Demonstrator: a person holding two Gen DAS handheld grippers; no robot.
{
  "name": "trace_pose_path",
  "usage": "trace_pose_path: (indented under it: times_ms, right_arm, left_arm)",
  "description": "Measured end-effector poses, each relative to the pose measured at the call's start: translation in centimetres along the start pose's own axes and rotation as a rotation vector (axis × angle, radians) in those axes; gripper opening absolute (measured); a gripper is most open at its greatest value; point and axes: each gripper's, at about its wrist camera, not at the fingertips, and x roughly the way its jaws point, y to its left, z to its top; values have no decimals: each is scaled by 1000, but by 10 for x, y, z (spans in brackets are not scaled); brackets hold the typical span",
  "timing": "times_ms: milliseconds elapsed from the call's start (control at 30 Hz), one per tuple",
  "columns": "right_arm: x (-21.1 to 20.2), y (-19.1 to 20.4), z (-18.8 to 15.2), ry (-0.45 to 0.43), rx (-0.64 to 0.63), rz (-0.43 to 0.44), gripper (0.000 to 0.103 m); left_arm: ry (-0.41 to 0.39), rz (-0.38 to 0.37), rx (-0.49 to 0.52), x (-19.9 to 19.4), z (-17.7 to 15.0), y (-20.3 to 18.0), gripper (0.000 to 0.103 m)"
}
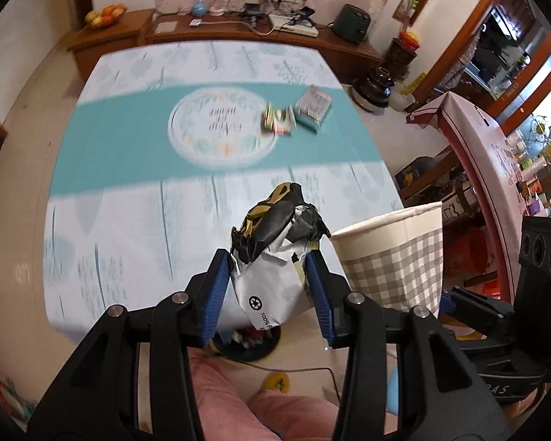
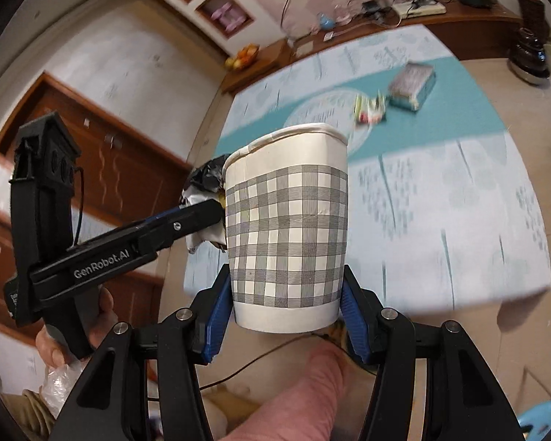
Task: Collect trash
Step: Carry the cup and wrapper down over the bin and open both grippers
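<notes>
My left gripper [image 1: 270, 275] is shut on a crumpled black, gold and silver wrapper [image 1: 275, 242], held in the air over the near edge of the table [image 1: 128, 242]. My right gripper [image 2: 284, 290] is shut on an upright white paper cup with a grey check pattern [image 2: 288, 228]; the same cup [image 1: 396, 257] shows just right of the wrapper in the left wrist view. In the right wrist view the left gripper [image 2: 209, 217] and its wrapper [image 2: 205, 180] sit just left of the cup. A small crumpled green and red wrapper [image 1: 277, 119] [image 2: 369, 110] lies on the table's teal band.
A teal box [image 1: 312, 108] [image 2: 413, 86] lies beside the small wrapper. A dark round bin with bits inside [image 1: 248, 343] stands on the floor below the left gripper. A pink-clad leg [image 2: 286, 397] is under both grippers. A wooden cabinet [image 1: 238, 33] with electronics runs behind the table.
</notes>
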Motion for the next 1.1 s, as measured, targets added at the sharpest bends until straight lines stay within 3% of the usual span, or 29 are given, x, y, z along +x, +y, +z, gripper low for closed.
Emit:
trace_pose_path:
  times_ms: [233,500,1100]
  right_arm:
    - [-5,-15,-88,91,31,3,54]
    - [35,-54,-170,177,83,-94,54]
    - [243,-210,-288,353,227,-284,56]
  left_arm:
    - [80,30,-15,-3,-96,-12,40]
    - [148,75,-13,53,-164,-3,40]
    - [322,83,-48,309,-272,74,41]
